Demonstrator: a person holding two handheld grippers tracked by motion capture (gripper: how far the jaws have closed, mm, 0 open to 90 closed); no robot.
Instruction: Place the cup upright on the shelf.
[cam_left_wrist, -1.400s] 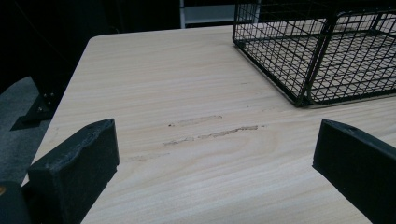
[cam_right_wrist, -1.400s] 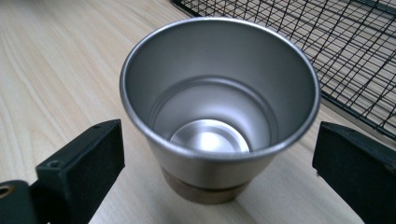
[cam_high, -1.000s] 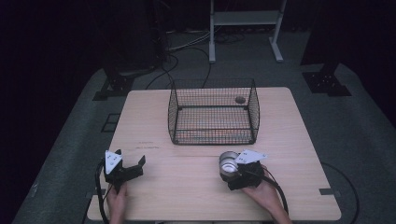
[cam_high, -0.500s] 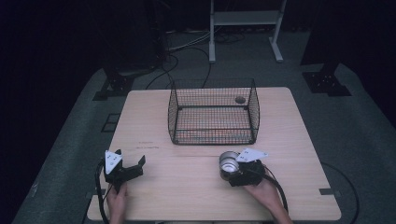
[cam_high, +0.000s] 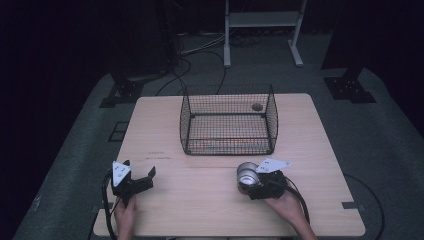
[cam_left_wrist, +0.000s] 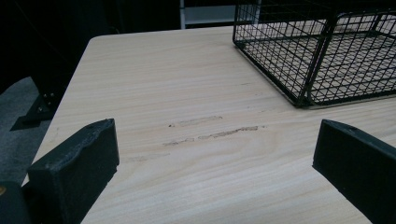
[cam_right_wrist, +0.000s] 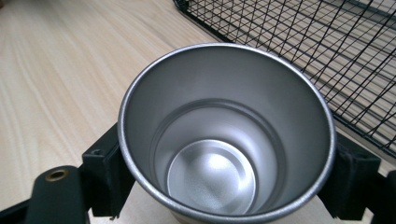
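Right, high view: my left gripper (cam_high: 142, 179) sits at the tabletop's (cam_high: 200, 200) near-left, right gripper (cam_high: 248, 184) near-right w/ a steel cup (cam_high: 247, 173), just in front of the wire basket (cam_high: 228, 120). Left gripper view: jaws spread wide over bare wood. Right gripper view: jaws pinching the cup's sides, mouth up, basket beside it.

- One wooden table (cam_high: 210, 210), pale and light-grained.
- One black wire basket (cam_high: 228, 120), at the far middle of the table.
- One metal cup (cam_high: 246, 174), at the near right, just near of the basket.
- Two grippers: the left gripper (cam_high: 137, 176) at the near left, the right gripper (cam_high: 250, 186) at the near right.
- Two hands: the left hand (cam_high: 125, 215) and the right hand (cam_high: 285, 205), one behind each gripper.
- One small round thing (cam_high: 257, 106) seen through the basket's far right corner; too small to tell what it is.
- One white frame (cam_high: 260, 30) on the floor beyond the table.
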